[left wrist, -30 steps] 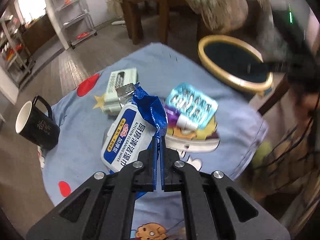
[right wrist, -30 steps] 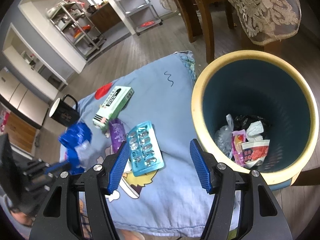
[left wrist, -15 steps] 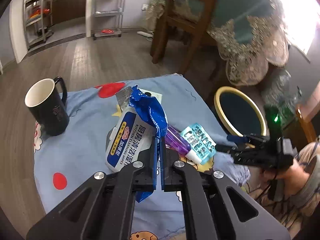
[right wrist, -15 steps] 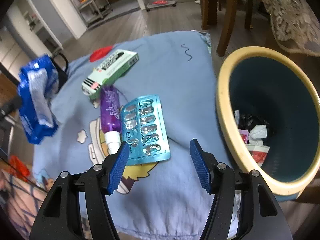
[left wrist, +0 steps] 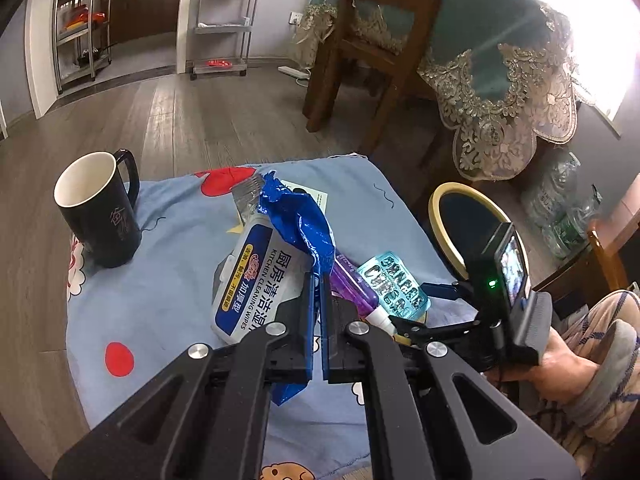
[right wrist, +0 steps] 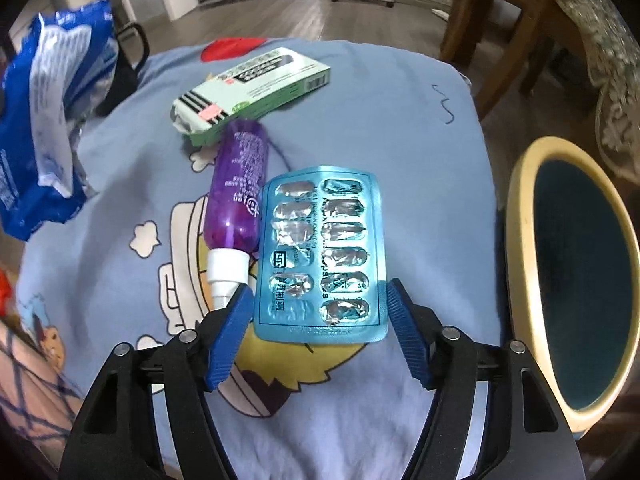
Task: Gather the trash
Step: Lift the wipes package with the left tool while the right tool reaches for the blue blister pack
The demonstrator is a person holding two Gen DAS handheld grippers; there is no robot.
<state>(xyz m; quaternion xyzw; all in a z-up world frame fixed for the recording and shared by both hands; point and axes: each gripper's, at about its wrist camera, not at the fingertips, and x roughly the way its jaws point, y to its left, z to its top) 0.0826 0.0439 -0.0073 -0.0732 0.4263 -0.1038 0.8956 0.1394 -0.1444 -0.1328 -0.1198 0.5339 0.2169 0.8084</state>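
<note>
left gripper (left wrist: 319, 300) closed on a blue wipes pack (left wrist: 262, 280), held clear above the tabletop (left wrist: 160, 280); right gripper (right wrist: 320, 312) open, its fingers either side of the near end of a blue blister pack (right wrist: 320, 252) lying flat on the cloth-covered tabletop; purple spray bottle (right wrist: 238, 204) touching the blister pack's left edge; green carton (right wrist: 252, 88) beyond the bottle; black mug (left wrist: 98, 208) at the far left; yellow-rimmed bin (right wrist: 576, 280) just beside the tabletop's right edge.

Crumpled blue wipes packet (left wrist: 256, 280) aloft — blister pack (right wrist: 320, 252) flat.
</note>
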